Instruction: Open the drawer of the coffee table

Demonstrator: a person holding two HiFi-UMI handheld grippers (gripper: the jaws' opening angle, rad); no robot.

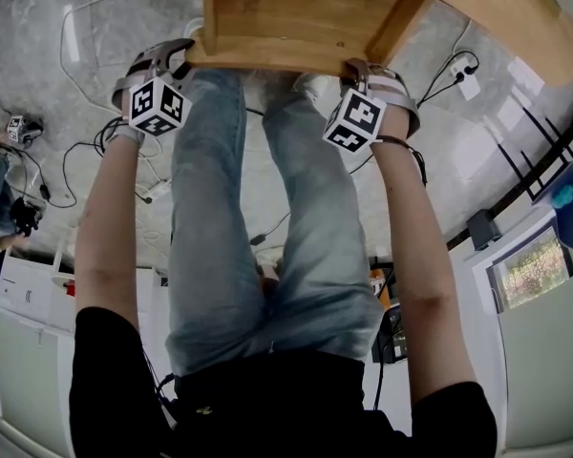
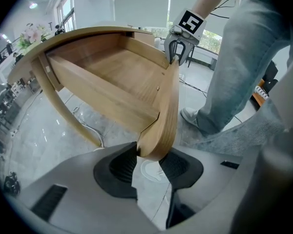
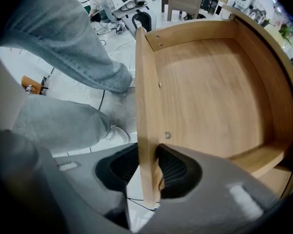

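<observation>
The wooden drawer (image 1: 286, 17) of the coffee table (image 1: 497, 8) stands pulled out toward me, its floor (image 3: 210, 91) bare. My left gripper (image 1: 177, 55) straddles the left end of the drawer's front board (image 2: 168, 106). In the left gripper view the board's rounded end sits between the left gripper's (image 2: 154, 162) pads, which do not press it. My right gripper (image 1: 363, 70) points straight down over the board's right end. In the right gripper view that gripper (image 3: 146, 167) has the thin board (image 3: 145, 106) between its pads, with a sliver of floor showing beside it.
My legs in jeans (image 1: 267, 237) stand directly before the drawer. Cables and a power strip (image 1: 465, 79) lie on the marble floor. A curved table leg (image 2: 63, 111) runs down under the top. White cabinets (image 1: 19, 294) stand at the left.
</observation>
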